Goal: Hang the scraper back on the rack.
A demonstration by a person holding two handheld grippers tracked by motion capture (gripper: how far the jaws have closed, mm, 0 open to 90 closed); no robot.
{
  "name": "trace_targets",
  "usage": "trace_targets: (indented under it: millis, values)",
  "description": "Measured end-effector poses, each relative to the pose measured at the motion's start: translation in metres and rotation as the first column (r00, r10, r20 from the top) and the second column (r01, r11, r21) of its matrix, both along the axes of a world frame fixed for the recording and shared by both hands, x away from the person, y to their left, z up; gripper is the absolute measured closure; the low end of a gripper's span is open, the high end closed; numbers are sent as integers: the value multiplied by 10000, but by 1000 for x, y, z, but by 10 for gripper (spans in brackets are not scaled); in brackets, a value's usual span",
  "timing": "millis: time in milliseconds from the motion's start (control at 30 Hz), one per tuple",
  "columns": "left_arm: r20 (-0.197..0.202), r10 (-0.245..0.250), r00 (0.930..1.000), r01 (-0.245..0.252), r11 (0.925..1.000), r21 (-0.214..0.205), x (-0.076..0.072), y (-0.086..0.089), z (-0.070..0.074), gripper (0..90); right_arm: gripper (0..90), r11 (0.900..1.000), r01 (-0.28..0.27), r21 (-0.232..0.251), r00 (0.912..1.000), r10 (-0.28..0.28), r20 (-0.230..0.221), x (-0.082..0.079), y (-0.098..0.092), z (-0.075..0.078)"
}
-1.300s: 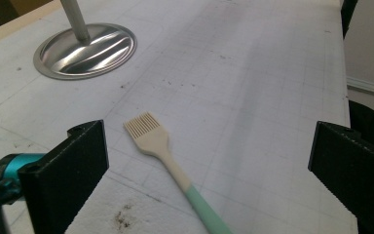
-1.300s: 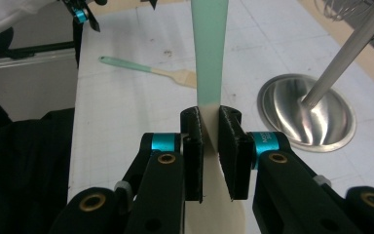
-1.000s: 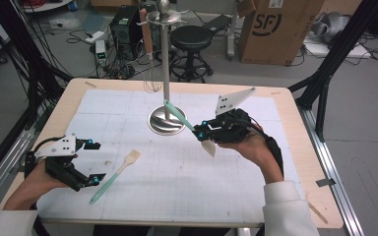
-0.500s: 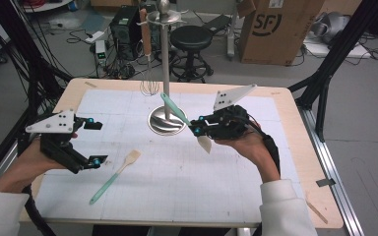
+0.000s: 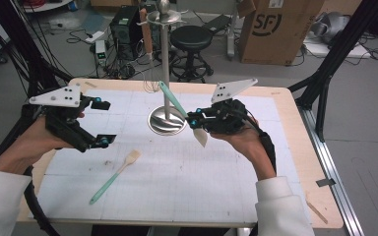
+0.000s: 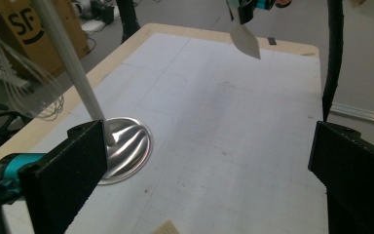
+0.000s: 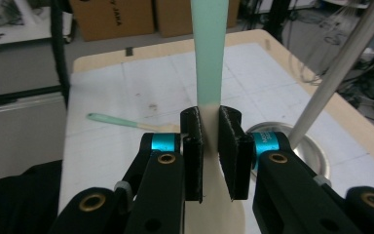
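My right gripper is shut on a spatula with a mint green handle and a cream blade, held tilted just right of the stand's round base. In the right gripper view the jaws pinch the spatula where handle meets blade. A second mint-handled spatula lies flat on the white mat. My left gripper hovers above and left of it, open and empty. In the left gripper view its jaws stand wide apart, facing the base and the held blade.
A tall metal stand rises at the mat's back centre, with a wire whisk hanging from its top. A stool, cardboard boxes and cables sit beyond the far table edge. Black frame legs flank the table.
My left gripper has risen off the table and moved back and slightly right, away from the lying spatula. The right gripper and its spatula have stayed nearly still.
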State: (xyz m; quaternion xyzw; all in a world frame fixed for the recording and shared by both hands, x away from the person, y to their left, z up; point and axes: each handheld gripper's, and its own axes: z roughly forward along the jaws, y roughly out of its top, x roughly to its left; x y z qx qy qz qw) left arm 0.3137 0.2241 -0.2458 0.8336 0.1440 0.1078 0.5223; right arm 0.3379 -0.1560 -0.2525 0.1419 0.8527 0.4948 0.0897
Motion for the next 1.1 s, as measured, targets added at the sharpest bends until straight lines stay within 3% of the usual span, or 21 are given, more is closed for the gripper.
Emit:
trace_targets:
  millis: [133,700,1000,1100]
  values:
    - [-85,-105,9999,104,9998,-168,4,-15,7,17,804,9998,122,126,9999,-122,41,1,4,-1]
    - [-31,-545,9985,545,9985,50,24,-71,29,18,804,9988,308,387,9994,-314,135,5,16,4]
    - [58,-601,9982,601,9982,-76,31,-88,33,49,804,9972,556,496,9981,-569,247,6,16,6]
    - [10,-621,9981,621,9980,-132,34,-91,32,103,804,9967,633,516,9975,-649,290,7,15,6]
